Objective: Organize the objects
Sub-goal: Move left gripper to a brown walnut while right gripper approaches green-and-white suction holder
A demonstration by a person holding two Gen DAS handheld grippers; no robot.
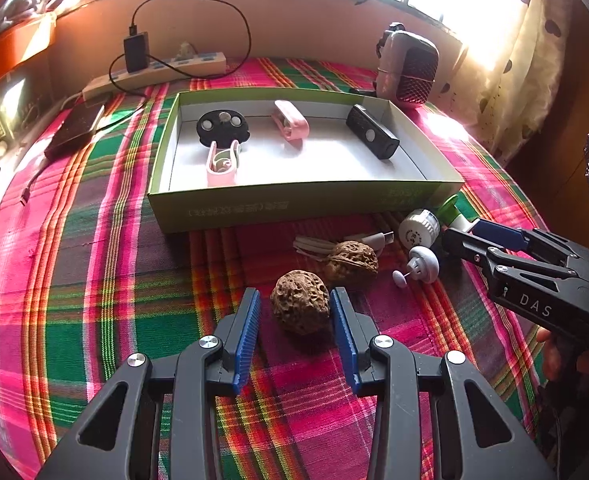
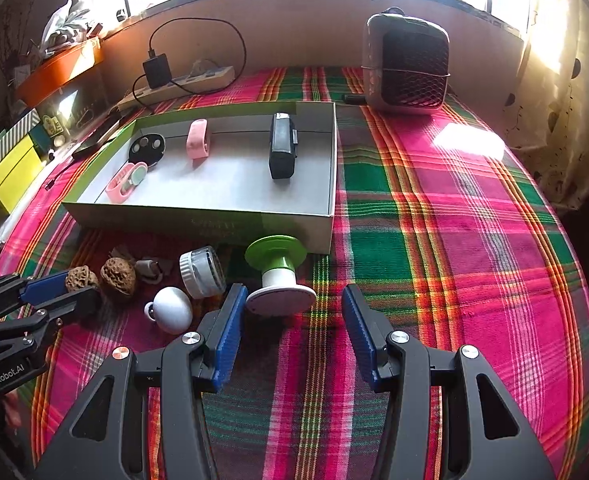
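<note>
A brown walnut (image 1: 300,301) lies on the plaid cloth between the open fingers of my left gripper (image 1: 296,308), with small gaps on both sides; it also shows in the right wrist view (image 2: 80,278). A second walnut (image 1: 352,261) lies just beyond it. My right gripper (image 2: 290,304) is open and empty, just in front of a green-and-white spool (image 2: 278,276) lying on its side. A white egg-shaped hook (image 2: 172,310), a white round cap (image 2: 202,272) and a small USB plug (image 1: 368,238) lie nearby. The green-sided box (image 1: 294,204) holds several small items.
In the box lie a black disc (image 1: 222,126), two pink clips (image 1: 222,162) (image 1: 291,120) and a black rectangular device (image 1: 372,132). A small heater (image 2: 406,66) stands at the back right. A power strip with charger (image 1: 154,68) and a phone (image 1: 76,128) lie at the back left.
</note>
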